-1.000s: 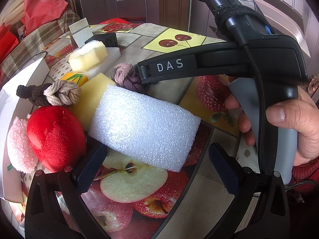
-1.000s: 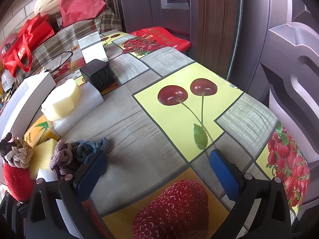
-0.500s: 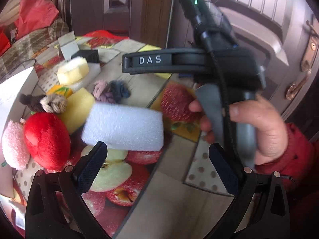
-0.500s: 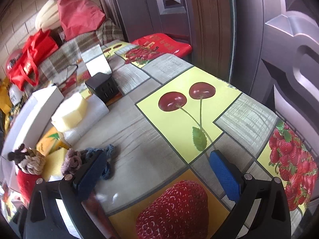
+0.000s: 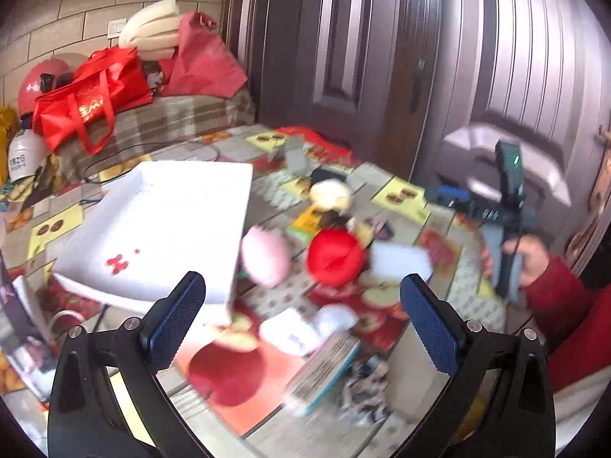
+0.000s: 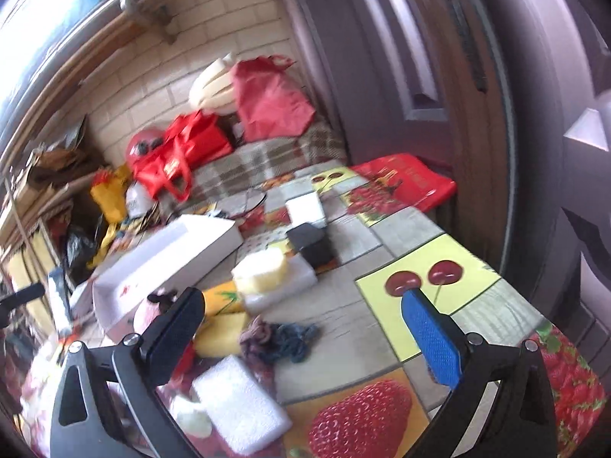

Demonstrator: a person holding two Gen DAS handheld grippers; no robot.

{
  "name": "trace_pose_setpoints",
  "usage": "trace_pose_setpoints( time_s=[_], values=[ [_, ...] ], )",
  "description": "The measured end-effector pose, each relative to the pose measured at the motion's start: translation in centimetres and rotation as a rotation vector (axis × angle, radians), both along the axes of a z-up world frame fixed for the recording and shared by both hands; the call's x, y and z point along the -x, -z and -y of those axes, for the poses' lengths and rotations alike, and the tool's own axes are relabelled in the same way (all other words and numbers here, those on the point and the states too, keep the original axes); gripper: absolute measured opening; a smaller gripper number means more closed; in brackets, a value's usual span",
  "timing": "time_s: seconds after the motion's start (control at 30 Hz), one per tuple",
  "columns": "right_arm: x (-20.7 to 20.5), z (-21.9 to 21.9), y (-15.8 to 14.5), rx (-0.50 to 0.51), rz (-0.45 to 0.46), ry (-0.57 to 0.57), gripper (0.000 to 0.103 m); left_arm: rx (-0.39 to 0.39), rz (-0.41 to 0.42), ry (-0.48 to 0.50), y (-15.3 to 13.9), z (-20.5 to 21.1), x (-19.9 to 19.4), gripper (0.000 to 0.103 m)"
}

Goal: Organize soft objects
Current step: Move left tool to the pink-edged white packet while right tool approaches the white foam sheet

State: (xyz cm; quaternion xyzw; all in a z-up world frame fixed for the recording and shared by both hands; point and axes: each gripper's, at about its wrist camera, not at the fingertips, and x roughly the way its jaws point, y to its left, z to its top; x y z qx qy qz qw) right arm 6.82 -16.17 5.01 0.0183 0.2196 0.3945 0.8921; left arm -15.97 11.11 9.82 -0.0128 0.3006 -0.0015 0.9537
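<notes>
None of the soft things is inside the white box [image 5: 160, 229] yet, as far as both views show; its inside looks bare except for some small red marks. So I judge the task is near its beginning.

The soft things lie in a loose group on the desk [image 6: 382, 328], beside the long side of the box. In the left wrist view, a pink plush [image 5: 265, 255] is just beside the box wall, a red plush [image 5: 335, 257] is next to it, and a white foam block [image 5: 401, 261] touches the red plush on the other side. In the right wrist view, a pale yellow sponge [image 6: 261, 269] rests on a flat white foam sheet [image 6: 290, 284], a yellow sponge [image 6: 221, 334] lies nearer to the camera, and a bundle of hair ties [image 6: 278, 339] is beside it. The picture is blurred, so smaller pieces I cannot name.

The left gripper [image 5: 301, 313] has its fingers wide and holds nothing; it hangs above the desk, between the box and the plush toys. The right gripper [image 6: 305, 334] is also spread wide with nothing between its fingers, above the hair ties and the foam.

All pieces remain to be picked up and put into the box, 1 by 1.
</notes>
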Motion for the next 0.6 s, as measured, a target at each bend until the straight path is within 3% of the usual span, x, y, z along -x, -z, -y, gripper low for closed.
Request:
trace_pose_setpoints(
  time_s=[0.07, 0.13, 0.27, 0.4, 0.6],
  values=[
    [0.3, -1.8, 0.5, 0.072, -0.028, -0.090, 0.103, -0.058, -0.068, -0.010, 2.2, -0.3, 0.5, 0.103],
    [0.5, -3.3, 1.3, 0.134, -0.049, -0.149, 0.103, -0.069, -0.121, 0.024, 4.2, -0.3, 0.9, 0.101],
    [0.8, -4.4, 2.9, 0.204, -0.115, -0.202, 0.103, -0.144, -0.208, 0.062, 7.5, 0.6, 0.6, 0.087],
    [1.1, -4.8, 3.6, 0.255, -0.140, -0.232, 0.103, -0.119, -0.252, 0.115, 8.4, 1.1, -0.6, 0.070],
    [2.2, -6.8, 4.6, 0.397, -0.113, -0.315, 0.103, -0.096, -0.296, 0.180, 9.2, 2.2, -2.3, 0.057]
  ],
)
